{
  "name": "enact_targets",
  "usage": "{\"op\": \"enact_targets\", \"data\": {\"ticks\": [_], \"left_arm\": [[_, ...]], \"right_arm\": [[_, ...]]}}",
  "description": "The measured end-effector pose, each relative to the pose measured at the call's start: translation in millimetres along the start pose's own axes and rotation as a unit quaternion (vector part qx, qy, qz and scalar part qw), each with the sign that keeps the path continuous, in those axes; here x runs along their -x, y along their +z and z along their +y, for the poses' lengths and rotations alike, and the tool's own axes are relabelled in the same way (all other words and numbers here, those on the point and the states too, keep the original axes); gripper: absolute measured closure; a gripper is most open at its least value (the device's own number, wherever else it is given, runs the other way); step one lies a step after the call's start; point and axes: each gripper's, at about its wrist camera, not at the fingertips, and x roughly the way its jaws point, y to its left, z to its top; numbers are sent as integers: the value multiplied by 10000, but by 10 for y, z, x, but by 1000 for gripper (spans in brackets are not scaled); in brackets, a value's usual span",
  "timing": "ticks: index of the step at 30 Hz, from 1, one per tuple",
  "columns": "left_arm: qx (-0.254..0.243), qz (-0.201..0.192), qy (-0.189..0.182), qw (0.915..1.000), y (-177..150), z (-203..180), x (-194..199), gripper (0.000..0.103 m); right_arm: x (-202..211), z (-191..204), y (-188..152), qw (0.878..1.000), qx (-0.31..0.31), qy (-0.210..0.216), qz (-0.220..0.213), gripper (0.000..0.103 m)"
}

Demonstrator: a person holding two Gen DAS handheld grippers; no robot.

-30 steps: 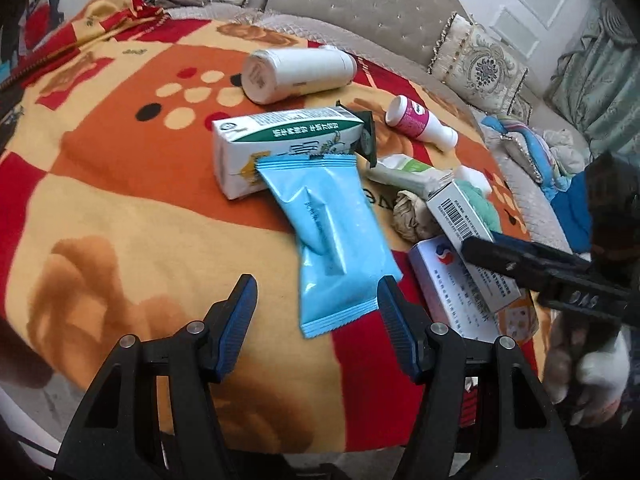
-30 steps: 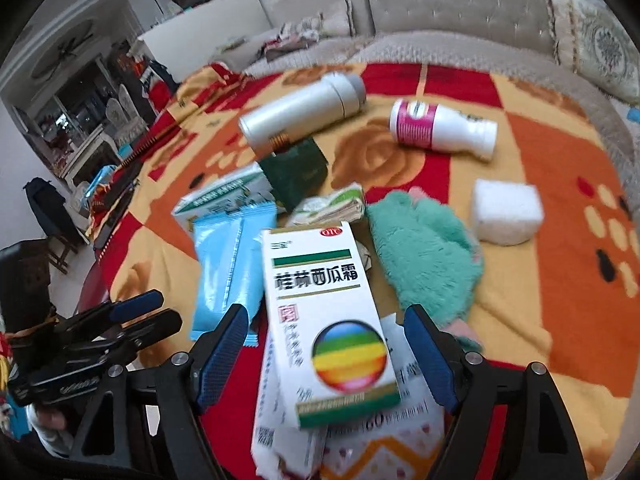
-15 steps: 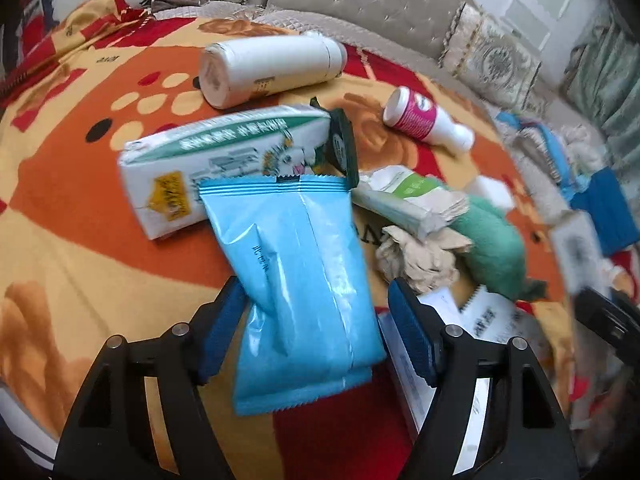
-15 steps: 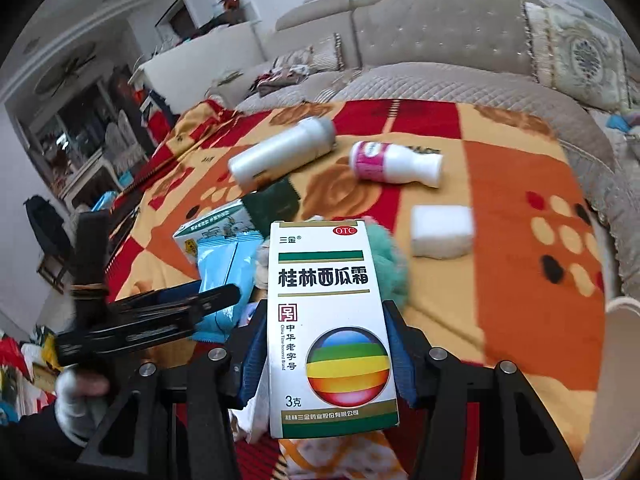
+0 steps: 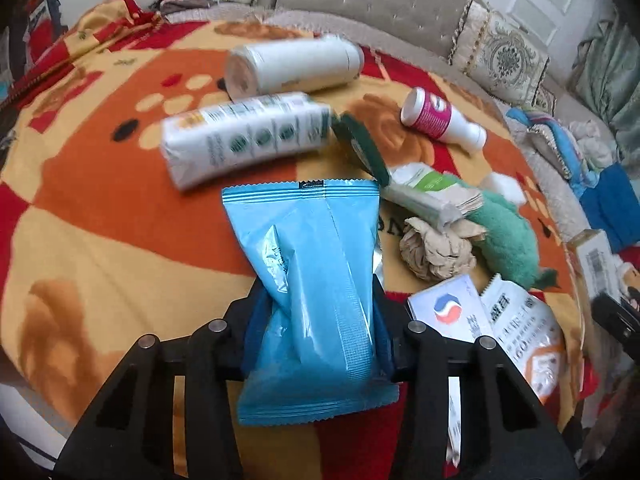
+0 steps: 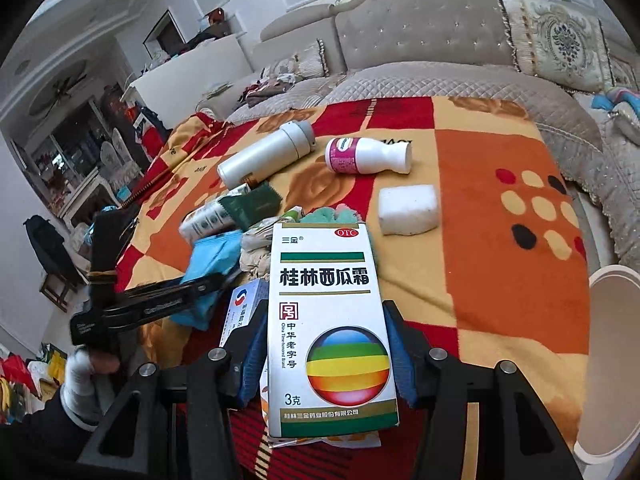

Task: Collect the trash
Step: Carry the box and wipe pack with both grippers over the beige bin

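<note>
Orange, red and yellow blanket (image 5: 100, 208) is covering the whole work surface, giving the scattered litter one soft bed to lie on, with a grey sofa (image 6: 420, 28) standing behind it. Off the near right edge a white bin (image 6: 612, 360) is waiting, its open rim just showing, probably placed there so each piece can be dropped in with a short swing.

Lying on their sides near the far part of the blanket are a white canister (image 5: 294, 64) and a pink-labelled bottle (image 5: 440, 120), well apart from each other, with a white carton (image 5: 244, 136) just in front of the canister. A green plush (image 5: 508, 240) and a paper wad (image 5: 436, 252) are sitting together near the middle, and a white block (image 6: 408, 210) is lying alone to their right.

The right gripper (image 6: 326, 364) is holding a white medicine box (image 6: 330, 328) upright, pads pressing its two long sides, raised clear of the pile, seemingly ready for the bin.

The left gripper (image 5: 316, 328) is closing on a blue wrapper (image 5: 316, 280); the film is already crumpling between the pads at its waist, the crimped tail hanging below. Pinching the middle is likely keeping the slack packet from slipping out.
</note>
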Motion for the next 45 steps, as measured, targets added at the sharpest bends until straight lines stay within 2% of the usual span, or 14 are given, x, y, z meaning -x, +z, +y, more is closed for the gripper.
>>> {"op": "enact_targets", "data": {"ticks": [7,14,28,45], "left_arm": [[-238,-336,-166,9990,5,-167,409,59],[-644,-600,-365,9955,-16,-607,600,59],[-1304,-524,-760,9872,-153,-1434,570,59],[-2116,-204,-1333,9680,-383,-2654,372,59]], "right_arm": [[130,10,-54,9998,-7,-115,-130,51],[270,-50,-130,9995,-69,-243,-204,51],[641,-412,-308,9960,-367,-683,-438,51],[1133,-1260,-659,9821,-1119,-1402,-568,51]]}}
